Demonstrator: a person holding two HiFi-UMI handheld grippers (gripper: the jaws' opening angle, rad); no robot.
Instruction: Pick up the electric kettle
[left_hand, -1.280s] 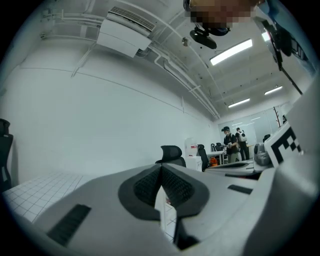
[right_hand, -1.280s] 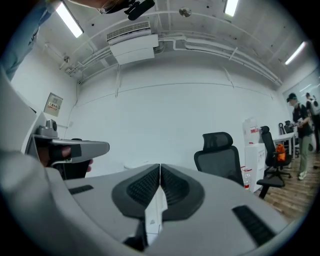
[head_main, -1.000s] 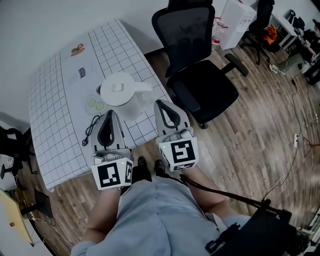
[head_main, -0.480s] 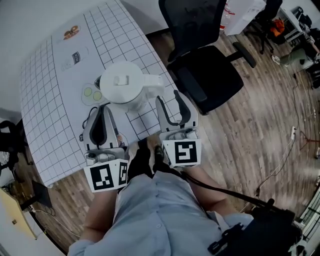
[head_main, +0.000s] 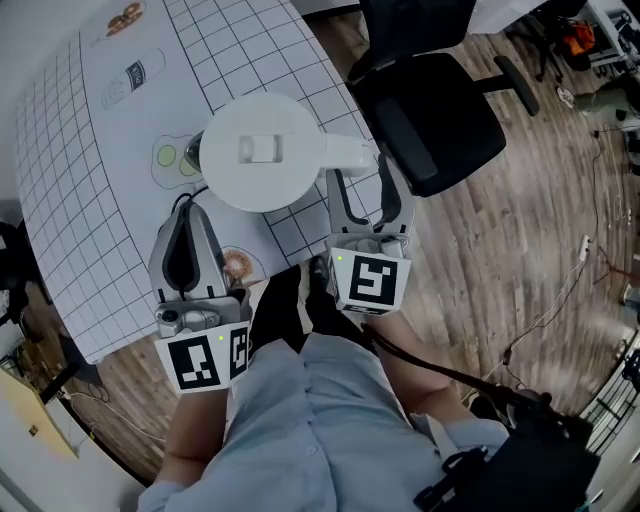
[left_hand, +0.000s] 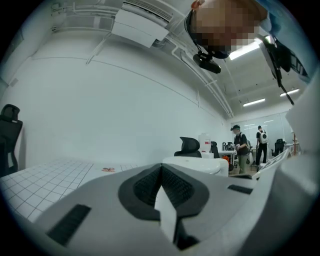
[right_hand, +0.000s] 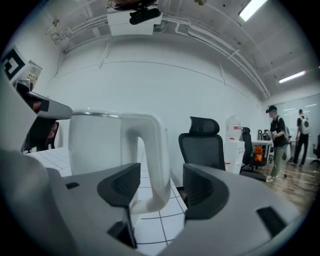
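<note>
1. The right gripper (right_hand: 161, 189) points at the electric kettle (right_hand: 95, 145). Its jaws are opening and no pad presses on anything.
2. The kettle's white handle (right_hand: 152, 150) stands upright between those jaws. It is closer to the pad on the kettle's side, and a clear gap separates it from the other pad.
3. From the head view, the right gripper (head_main: 360, 185) sits on the handle side of the electric kettle (head_main: 262, 150). The handle (head_main: 350, 155) lies just past its fingertips.
4. The left gripper (left_hand: 161, 190) has its jaws together, with nothing between them. The kettle's lid (left_hand: 197, 164) shows just beyond its tip and a little to its right.
5. From above, the left gripper (head_main: 183, 210) lies beside the right one, and its tip is close to the near side of the kettle's round body.
6. The kettle stands ahead of both grippers on the table (head_main: 80, 150), which is covered with a white gridded cloth. The front ends of both grippers reach over the table's near edge.
7. A black office chair (head_main: 430, 110) stands to the right of the right gripper, beyond the table corner, on the wood floor (head_main: 520, 260).
8. Each gripper's marker cube (head_main: 368, 282) faces up at its rear end, close to the person's body.
</note>
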